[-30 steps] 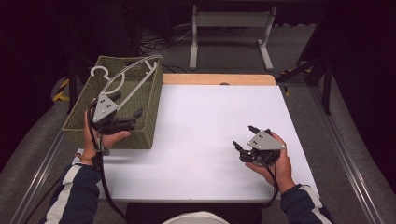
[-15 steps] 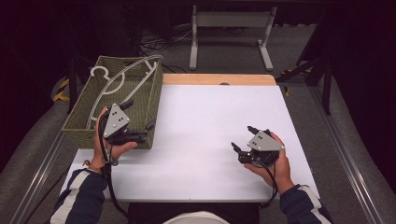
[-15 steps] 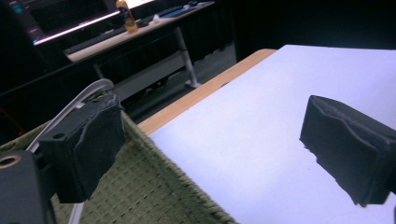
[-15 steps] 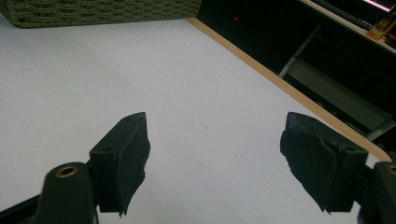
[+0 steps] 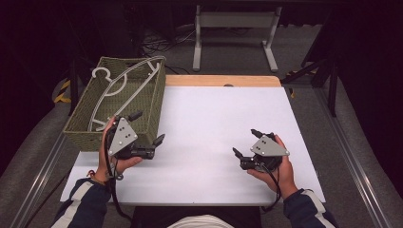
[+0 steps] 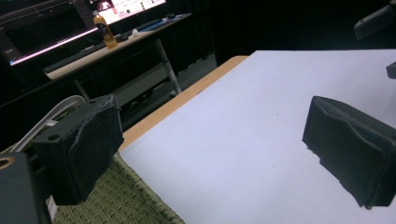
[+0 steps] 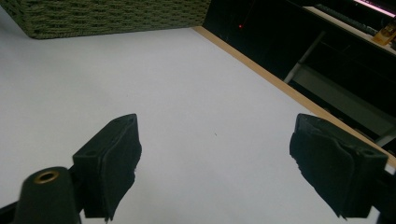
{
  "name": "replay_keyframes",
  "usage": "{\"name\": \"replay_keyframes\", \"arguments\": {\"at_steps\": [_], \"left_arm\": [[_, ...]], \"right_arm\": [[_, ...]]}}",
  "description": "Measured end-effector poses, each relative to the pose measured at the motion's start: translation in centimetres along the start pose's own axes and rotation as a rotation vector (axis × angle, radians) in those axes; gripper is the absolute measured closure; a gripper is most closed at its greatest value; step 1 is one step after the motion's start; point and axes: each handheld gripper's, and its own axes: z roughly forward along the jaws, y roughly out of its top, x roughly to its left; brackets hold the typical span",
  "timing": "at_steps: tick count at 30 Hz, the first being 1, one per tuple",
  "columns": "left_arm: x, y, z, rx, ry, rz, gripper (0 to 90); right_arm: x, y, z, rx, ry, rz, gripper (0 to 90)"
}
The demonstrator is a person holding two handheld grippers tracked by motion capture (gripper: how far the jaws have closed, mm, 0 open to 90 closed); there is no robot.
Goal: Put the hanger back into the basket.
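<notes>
The white hanger (image 5: 124, 84) lies in the green basket (image 5: 151, 114) at the surface's (image 5: 223, 123) left edge. The left gripper (image 5: 147, 128), beside the basket's near corner, has just spread its fingers wide, nothing between them. The right gripper (image 5: 244, 143), well apart, likewise opened empty.

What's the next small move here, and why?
Probably bring the left hand-held gripper, jaws just opened with nothing between them, back over the green woven basket to the white plastic hanger lying in it, since both grippers are empty.
</notes>
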Motion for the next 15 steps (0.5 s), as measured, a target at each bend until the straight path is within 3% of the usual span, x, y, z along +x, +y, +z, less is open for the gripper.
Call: {"name": "replay_keyframes", "arguments": {"at_steps": [6, 15], "left_arm": [[-1.2, -0.7, -0.2, 0.005, -0.018, 0.025, 5.2], [-2.2, -2.9, -0.5, 0.031, -0.038, 0.027, 5.0]], "right_arm": [[0.4, -0.5, -0.1, -0.010, 0.005, 0.009, 13.7], [0.9, -1.3, -0.3, -0.017, 0.005, 0.009, 13.5]]}}
